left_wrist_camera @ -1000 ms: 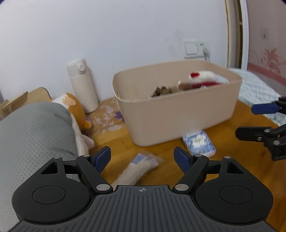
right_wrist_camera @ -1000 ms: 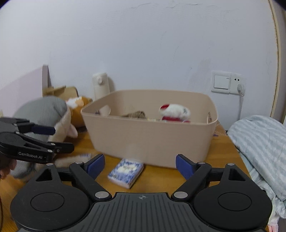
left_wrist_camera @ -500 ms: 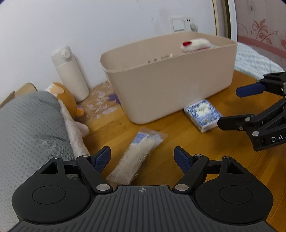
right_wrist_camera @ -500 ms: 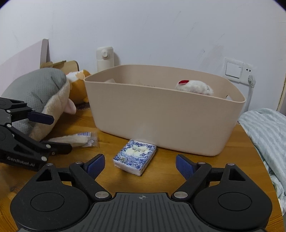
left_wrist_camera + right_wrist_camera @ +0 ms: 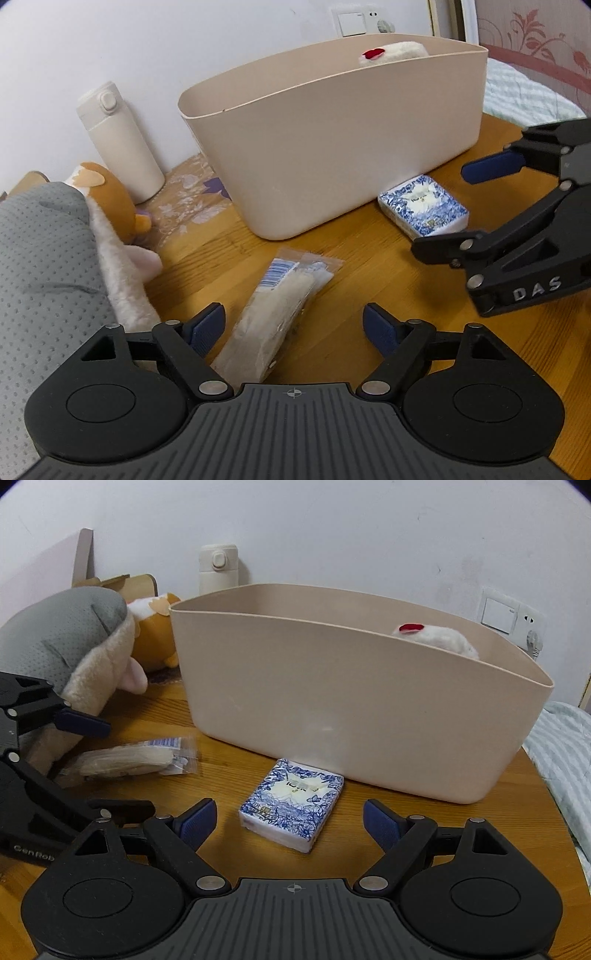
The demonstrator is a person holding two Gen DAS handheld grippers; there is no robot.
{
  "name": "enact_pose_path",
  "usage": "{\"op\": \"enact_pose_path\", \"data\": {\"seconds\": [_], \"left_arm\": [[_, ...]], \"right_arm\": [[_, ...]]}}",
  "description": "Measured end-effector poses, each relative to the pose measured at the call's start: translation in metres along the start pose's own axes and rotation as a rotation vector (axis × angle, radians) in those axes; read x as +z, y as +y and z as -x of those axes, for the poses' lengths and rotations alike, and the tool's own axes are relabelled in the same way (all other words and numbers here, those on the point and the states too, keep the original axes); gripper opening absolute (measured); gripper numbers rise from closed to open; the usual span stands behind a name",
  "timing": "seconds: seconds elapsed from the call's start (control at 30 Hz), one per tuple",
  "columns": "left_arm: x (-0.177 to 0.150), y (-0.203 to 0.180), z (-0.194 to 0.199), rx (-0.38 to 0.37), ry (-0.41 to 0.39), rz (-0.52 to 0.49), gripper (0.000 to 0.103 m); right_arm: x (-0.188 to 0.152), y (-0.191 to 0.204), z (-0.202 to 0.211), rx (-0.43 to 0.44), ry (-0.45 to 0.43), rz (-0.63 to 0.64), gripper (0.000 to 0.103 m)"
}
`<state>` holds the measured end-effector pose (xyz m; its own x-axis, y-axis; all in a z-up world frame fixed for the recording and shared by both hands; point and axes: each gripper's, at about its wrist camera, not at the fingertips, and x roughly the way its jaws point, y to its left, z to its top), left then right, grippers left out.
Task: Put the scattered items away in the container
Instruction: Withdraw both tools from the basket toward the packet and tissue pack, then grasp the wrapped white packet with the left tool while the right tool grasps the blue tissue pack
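Container: the beige tub (image 5: 362, 716) stands on the wooden table (image 5: 229, 760) toward the far side, by the wall; a white plush with a red patch (image 5: 436, 640) lies inside at its right end.
Tissue pack: the blue-and-white packet (image 5: 291, 808) lies flat on the table just in front of the tub's near wall, close to it.
Plastic bag: the clear bag with a pale furry item (image 5: 273, 317) lies on the table left of the tissue pack, apart from the tub.
Left gripper (image 5: 293, 326): its jaws are opening, blue pads spread either side of the bag's near end, not pressing on it.
Right gripper (image 5: 290, 821): jaws released and wide, hovering over the table with the tissue pack between the pads and just ahead, untouched.
Left side: a grey-and-cream plush (image 5: 70, 650) and an orange plush (image 5: 157, 635) lie at the left of the tub.
Far left: a white flask (image 5: 120, 140) stands upright against the wall.
Right edge: striped bedding (image 5: 561, 746) lies beside the table.
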<state>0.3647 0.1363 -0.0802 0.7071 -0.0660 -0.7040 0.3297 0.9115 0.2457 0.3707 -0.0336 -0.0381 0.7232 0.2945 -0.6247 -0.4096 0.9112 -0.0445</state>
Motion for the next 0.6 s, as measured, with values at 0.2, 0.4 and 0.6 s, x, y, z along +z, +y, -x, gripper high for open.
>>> {"op": "enact_pose_path", "data": {"seconds": [0.2,0.4,0.6], "left_arm": [[0.005,0.002,-0.004,-0.010,0.023,0.037,0.083],[0.005,0.007,-0.004,-0.041,0.035,0.107,0.066],[0.003,0.009,0.000,0.012,0.038,0.112,0.038]], "right_arm": [[0.001,-0.001,-0.010,-0.024,0.024,-0.009,0.083],[-0.002,-0.009,-0.013,-0.007,0.046,-0.053,0.068],[-0.002,-0.015,-0.008,0.003,0.050,-0.064,0.048]]}}
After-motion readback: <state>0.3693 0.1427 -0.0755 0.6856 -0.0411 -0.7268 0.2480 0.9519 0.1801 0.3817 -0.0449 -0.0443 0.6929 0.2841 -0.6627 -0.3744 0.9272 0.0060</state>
